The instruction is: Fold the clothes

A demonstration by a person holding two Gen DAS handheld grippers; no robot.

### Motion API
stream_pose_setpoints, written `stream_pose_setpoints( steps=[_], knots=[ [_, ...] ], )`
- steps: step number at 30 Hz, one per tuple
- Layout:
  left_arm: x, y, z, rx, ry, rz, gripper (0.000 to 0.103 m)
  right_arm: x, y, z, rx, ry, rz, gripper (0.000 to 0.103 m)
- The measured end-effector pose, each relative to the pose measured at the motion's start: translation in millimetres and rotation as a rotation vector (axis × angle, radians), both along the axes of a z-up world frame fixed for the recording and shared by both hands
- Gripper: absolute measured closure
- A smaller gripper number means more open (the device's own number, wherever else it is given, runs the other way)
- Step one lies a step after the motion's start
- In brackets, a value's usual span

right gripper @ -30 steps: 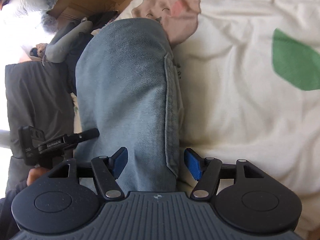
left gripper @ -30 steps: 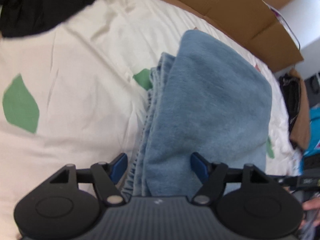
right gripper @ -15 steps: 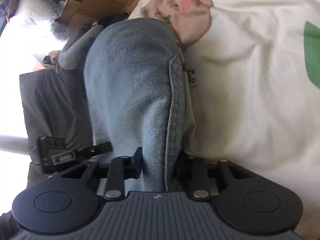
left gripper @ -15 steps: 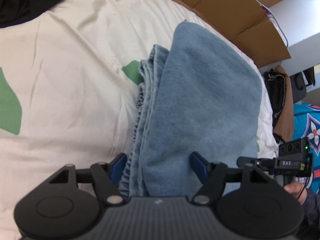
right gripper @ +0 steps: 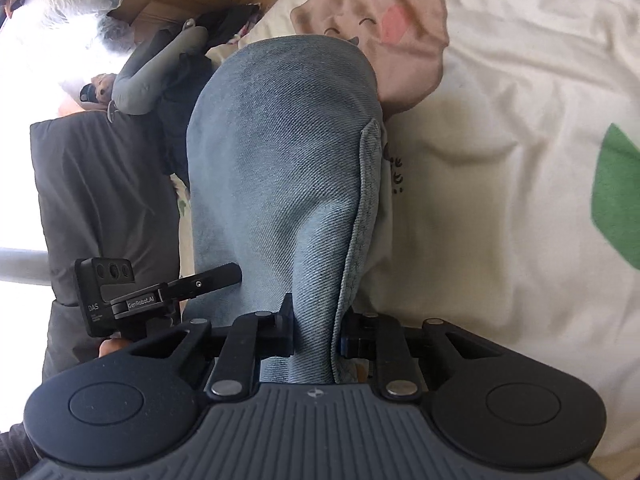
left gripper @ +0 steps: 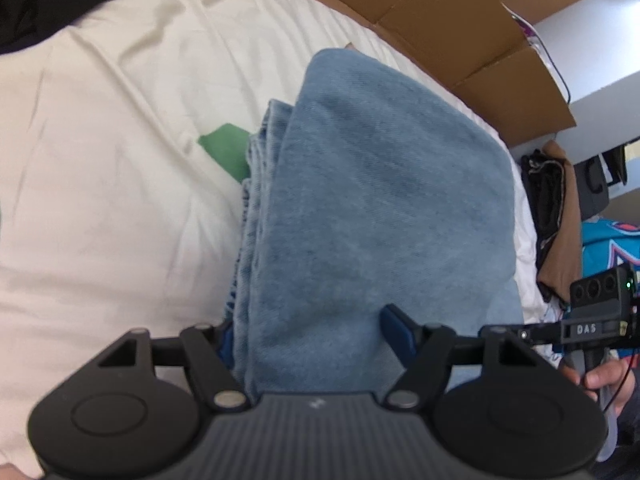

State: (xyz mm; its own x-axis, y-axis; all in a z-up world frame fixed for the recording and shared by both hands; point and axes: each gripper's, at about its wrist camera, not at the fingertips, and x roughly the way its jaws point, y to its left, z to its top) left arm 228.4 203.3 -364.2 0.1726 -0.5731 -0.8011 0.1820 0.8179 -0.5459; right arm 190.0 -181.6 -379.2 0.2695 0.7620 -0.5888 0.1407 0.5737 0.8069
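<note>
— Jeans point(right gripper: 280, 168) lie bundled in layers on the cream bedsheet point(left gripper: 100, 200). See that? The right gripper point(right gripper: 316, 340) was spread wide a second ago; now it pinches the denim edge.

— So it has a hold for a fold or a lift. And the left gripper point(left gripper: 308, 332)?

— Level, straddling the other end, jaws apart, not clamped.

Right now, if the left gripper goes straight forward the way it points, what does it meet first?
The folded blue jeans: the left gripper is open with the denim already between its fingers, so pushing forward would only press deeper into that fabric.
</note>
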Motion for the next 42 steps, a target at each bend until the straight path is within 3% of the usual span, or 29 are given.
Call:
stream_pose_setpoints(
  steps=[6,16,25,30,33,36,39,41,42],
  knots=[
    [-5,-30,2,-0.015,0.009,-0.03,0.031,-3,-22,6,-0.021,0.027,-0.003,0.085],
    [-23,-127,2,-0.056,0.028,-0.099,0.032,-19,-101,35,-0.138,0.061,0.0,0.085],
    [-38,-209,2,-0.068,0.025,-0.2,0.033,-50,-175,40,-0.18,0.089,-0.061,0.085],
    [-27,-234,3,-0.042,0.033,-0.26,0.033,-58,-198,31,-0.174,0.079,-0.104,0.085],
    [-27,-239,4,-0.03,0.051,-0.249,0.033,-62,-211,25,-0.169,0.07,-0.13,0.084],
    [-26,-243,6,0.011,0.066,-0.228,0.033,-69,-215,15,-0.175,0.043,-0.168,0.079],
    [-24,-245,15,0.043,0.091,-0.229,0.038,-78,-218,5,-0.189,0.015,-0.214,0.067],
    [-22,-247,21,0.065,0.107,-0.229,0.043,-91,-223,0,-0.213,0.009,-0.27,0.048],
    [-21,-248,25,0.08,0.11,-0.235,0.045,-98,-226,-3,-0.21,0.013,-0.307,0.047]
  ],
)
